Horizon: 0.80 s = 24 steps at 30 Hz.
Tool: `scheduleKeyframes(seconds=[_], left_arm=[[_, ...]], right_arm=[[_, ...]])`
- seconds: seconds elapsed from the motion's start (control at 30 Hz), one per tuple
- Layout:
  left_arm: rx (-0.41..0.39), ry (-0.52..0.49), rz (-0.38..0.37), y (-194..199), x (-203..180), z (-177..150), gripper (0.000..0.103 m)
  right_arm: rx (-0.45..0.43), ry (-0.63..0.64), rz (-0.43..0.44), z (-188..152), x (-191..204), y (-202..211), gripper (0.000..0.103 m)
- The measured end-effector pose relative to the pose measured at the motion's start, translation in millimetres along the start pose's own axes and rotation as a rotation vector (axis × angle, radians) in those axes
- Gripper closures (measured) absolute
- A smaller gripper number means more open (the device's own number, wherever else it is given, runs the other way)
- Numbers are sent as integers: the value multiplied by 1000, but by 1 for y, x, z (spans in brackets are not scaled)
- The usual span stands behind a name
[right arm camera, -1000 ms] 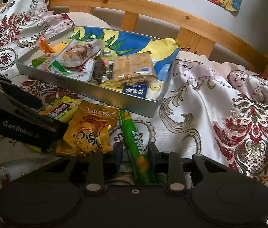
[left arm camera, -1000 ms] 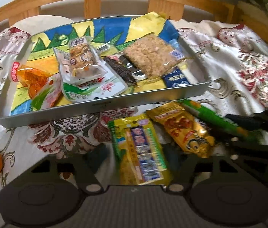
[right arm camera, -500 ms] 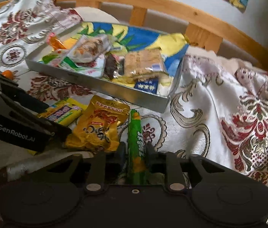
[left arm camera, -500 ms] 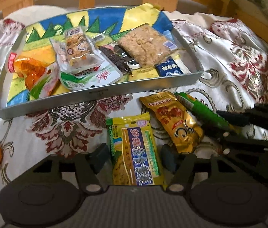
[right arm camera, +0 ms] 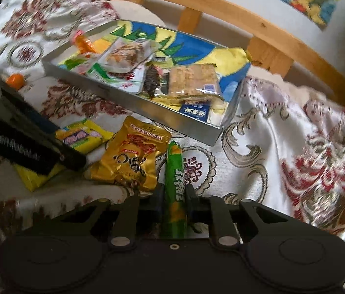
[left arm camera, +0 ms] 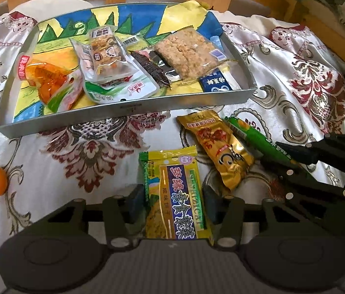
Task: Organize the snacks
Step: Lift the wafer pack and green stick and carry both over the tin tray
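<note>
Green stick (right arm camera: 175, 183) clamped by right gripper (right arm camera: 174, 197) (tray (right arm camera: 133, 103) near).

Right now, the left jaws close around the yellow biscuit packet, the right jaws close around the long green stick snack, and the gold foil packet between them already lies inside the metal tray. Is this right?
Not quite. The gold foil packet lies on the patterned cloth, outside the metal tray, as the left wrist view shows. The yellow biscuit packet and long green stick snack are as you describe.

Matt grey metal tray (left arm camera: 133, 106), centre; glossy gold foil packet (left arm camera: 217, 147), lower right; shiny patterned satin cloth (left arm camera: 295, 78) beneath; smooth pale wooden rail (right arm camera: 221, 17), top.
</note>
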<state>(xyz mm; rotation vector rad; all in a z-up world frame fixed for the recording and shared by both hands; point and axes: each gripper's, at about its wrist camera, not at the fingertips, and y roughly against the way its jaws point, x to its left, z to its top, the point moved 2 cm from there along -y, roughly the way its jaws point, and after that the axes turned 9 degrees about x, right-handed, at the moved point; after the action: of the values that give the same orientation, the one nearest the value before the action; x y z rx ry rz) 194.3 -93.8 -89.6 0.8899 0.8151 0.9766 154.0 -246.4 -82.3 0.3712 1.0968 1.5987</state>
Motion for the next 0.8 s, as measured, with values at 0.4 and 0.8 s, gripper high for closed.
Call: scheduleKeyframes(seconds=[0.4, 0.8], left_arm=[[-69, -10, 18, 39, -1, 4, 48], [-316, 72, 88, 59, 7, 81, 48]], right_arm=[[-104, 346, -172, -9, 27, 30, 85], [-161, 82, -151, 61, -10, 39, 85]])
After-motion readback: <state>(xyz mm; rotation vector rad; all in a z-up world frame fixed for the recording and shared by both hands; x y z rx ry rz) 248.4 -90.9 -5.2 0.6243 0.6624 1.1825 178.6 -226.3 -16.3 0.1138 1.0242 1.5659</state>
